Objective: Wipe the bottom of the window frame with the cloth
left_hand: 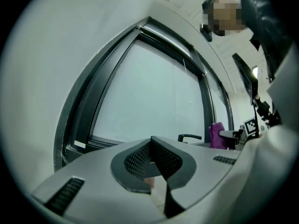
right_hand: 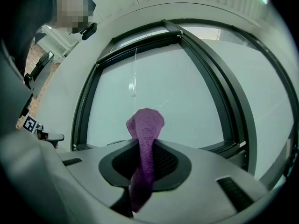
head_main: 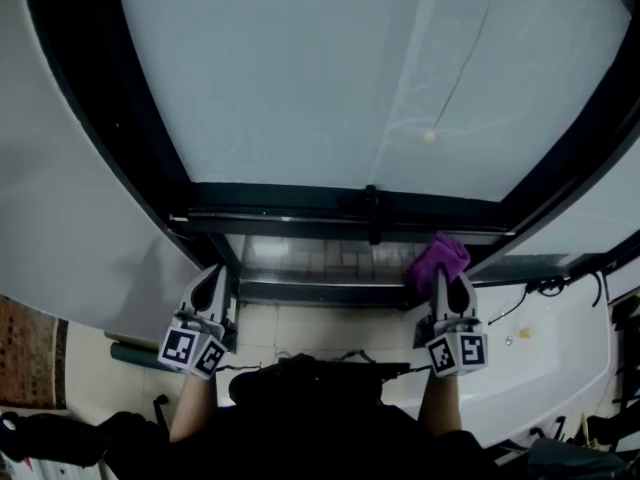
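Purple cloth [right_hand: 145, 121] in right hand-held gripper [right_hand: 142, 146]

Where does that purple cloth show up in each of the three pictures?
Head view: purple cloth right of centre, at the right gripper tip.
Left gripper view: cloth small, far right.
Right gripper view: cloth centre, clamped between the jaws.
Shared landmark: dark window frame.

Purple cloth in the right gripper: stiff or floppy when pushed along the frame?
Likely floppy: the cloth bunches and droops from the right gripper. Textured weave, so probably not slippery; may crumple against the window frame.
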`<state>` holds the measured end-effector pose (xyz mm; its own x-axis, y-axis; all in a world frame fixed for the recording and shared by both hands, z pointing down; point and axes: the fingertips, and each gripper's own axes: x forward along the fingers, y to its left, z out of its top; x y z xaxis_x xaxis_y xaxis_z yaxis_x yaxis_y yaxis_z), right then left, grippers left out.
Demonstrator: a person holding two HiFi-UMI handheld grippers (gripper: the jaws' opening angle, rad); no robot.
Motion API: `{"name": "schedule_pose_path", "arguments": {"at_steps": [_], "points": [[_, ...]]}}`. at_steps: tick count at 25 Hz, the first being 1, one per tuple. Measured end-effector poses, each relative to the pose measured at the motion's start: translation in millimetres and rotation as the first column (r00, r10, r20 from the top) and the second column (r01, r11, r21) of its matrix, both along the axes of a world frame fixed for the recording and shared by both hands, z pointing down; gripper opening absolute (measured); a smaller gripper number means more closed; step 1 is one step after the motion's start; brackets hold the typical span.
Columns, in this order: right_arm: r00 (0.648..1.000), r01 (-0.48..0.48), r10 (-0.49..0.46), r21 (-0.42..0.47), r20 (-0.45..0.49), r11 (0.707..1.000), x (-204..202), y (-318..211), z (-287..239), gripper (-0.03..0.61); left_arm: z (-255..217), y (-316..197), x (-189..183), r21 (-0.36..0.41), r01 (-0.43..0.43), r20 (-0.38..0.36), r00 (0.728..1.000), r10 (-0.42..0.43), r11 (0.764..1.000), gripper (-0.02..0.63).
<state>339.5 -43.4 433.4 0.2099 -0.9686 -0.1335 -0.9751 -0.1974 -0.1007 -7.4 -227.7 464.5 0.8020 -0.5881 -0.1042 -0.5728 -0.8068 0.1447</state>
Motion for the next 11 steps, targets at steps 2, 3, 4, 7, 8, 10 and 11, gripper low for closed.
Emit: {"name": "schedule_pose_path", "arguments": {"at_steps": [2,3,4,7,8,10,11], "points": [[1.0,-0.006,0.005,0.006,0.008,1.0,4,0,2,0.064,-4,-2,3,0.004,-0.004,-0.012,1.0,0.004,1.0,0.002],[1.0,-0.01,0.01,0.006,0.01,1.0,6,1,3,0.064,-5,-2,5,0.009,-0.006,-0.016,1.0,0.006,1.0,0.002],[1.0,-0.016,0.016,0.004,0.011,1.0,8,4,4,0.064,-6,-2,7,0.012,-0.009,-0.018,1.0,0.009,1.0,0.002],[0.999,-0.035,0.035,0.003,0.013,0.999,13,18,3,0.064,-6,5,16,0.006,-0.026,-0.024,0.999,0.026,1.0,0.002],[0.999,-0.037,0.037,0.006,0.013,0.999,14,20,2,0.064,-7,6,19,0.008,-0.034,-0.025,0.999,0.034,0.999,0.002],[0.999,-0.039,0.039,0.011,0.012,0.999,15,22,2,0.064,-10,7,26,0.013,-0.045,-0.025,0.999,0.046,0.999,0.002],[0.999,-0.039,0.039,0.014,0.013,0.999,16,22,3,0.064,-12,7,29,0.015,-0.05,-0.026,0.998,0.05,0.999,0.002]]}}
